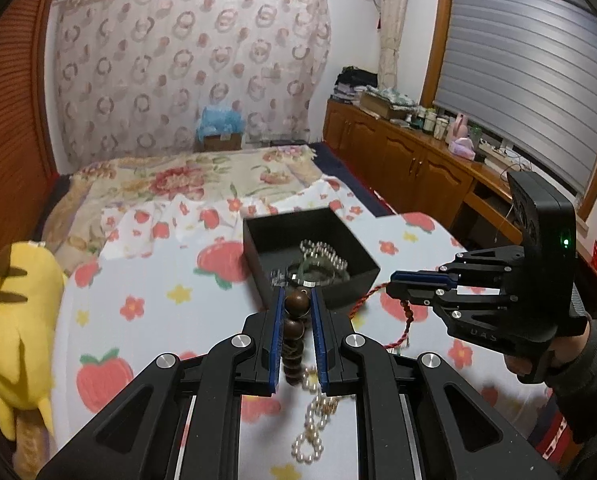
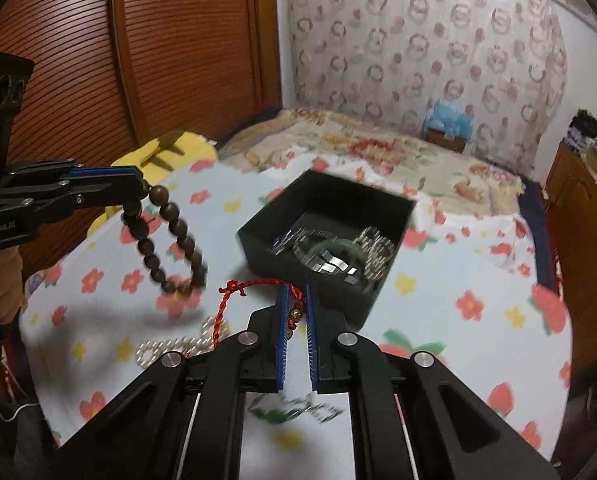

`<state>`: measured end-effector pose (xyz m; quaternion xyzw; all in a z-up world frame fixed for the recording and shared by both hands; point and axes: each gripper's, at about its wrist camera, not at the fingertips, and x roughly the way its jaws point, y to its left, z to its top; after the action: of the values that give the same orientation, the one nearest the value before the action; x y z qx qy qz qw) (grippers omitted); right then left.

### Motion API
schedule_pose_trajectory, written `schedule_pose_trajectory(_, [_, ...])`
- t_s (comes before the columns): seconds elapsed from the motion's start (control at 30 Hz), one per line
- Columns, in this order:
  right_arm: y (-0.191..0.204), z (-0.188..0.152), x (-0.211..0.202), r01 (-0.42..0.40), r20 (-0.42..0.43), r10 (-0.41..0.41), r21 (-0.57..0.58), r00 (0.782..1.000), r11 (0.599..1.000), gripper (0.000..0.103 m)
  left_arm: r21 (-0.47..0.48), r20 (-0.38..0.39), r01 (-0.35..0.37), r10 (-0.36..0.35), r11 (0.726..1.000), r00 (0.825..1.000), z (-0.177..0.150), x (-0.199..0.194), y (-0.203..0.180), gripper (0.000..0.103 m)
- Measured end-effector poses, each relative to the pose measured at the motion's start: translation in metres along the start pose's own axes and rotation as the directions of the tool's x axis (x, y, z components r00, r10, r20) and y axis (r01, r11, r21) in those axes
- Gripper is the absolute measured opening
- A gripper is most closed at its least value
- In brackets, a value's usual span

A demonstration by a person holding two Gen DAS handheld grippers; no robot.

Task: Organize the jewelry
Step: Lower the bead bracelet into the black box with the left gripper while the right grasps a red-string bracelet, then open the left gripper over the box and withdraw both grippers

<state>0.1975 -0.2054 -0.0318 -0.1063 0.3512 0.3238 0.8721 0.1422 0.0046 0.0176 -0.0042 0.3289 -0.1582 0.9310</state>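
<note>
Pinching wooden beads [image 1: 296, 332] at one bead, left claw [image 1: 297, 300] lets the loop dangle; a swing could shake it loose. Box [image 1: 258, 236] just ahead. Right claw [image 1: 408, 283] nips red cord [image 2: 254, 292]; trailing end may snag pearls [image 1: 312, 424] underneath.

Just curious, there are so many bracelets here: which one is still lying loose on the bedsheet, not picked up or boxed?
The pearl strand. The brown beads and red cord hang from hand-held grippers; the rest sit in the black box.
</note>
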Motion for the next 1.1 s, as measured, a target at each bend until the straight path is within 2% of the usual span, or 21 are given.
schedule_pose_trajectory(0.3, [-0.035,0.030,0.012,0.032,0.049,-0.034,0.042,0.998,0.999,0.010,0.035,0.035,0.005,-0.006,0.999,0.999,0.043,0.023,-0.005,0.012])
schedule_pose_trajectory(0.53, [-0.047,0.040,0.040,0.027,0.039,-0.030,0.063,0.999,0.998,0.010,0.041,0.020,0.010,-0.011,0.999,1.000,0.067,0.055,-0.004,0.012])
schedule_pose_trajectory(0.73, [-0.046,0.032,0.063,0.016,-0.008,-0.016,0.055,1.000,0.998,0.012,0.051,-0.011,0.006,-0.006,0.999,1.000,0.074,0.084,-0.004,0.012])
schedule_pose_trajectory(0.87, [-0.050,0.025,0.059,0.014,-0.007,-0.014,0.073,1.000,0.997,0.019,0.050,-0.037,0.013,-0.011,0.999,0.999,0.075,0.101,-0.001,0.012])
schedule_pose_trajectory(1.1, [-0.052,0.015,0.034,0.005,0.015,-0.006,0.097,1.000,0.995,0.019,0.057,-0.055,0.020,-0.016,0.998,0.998,0.074,0.114,-0.005,0.012])
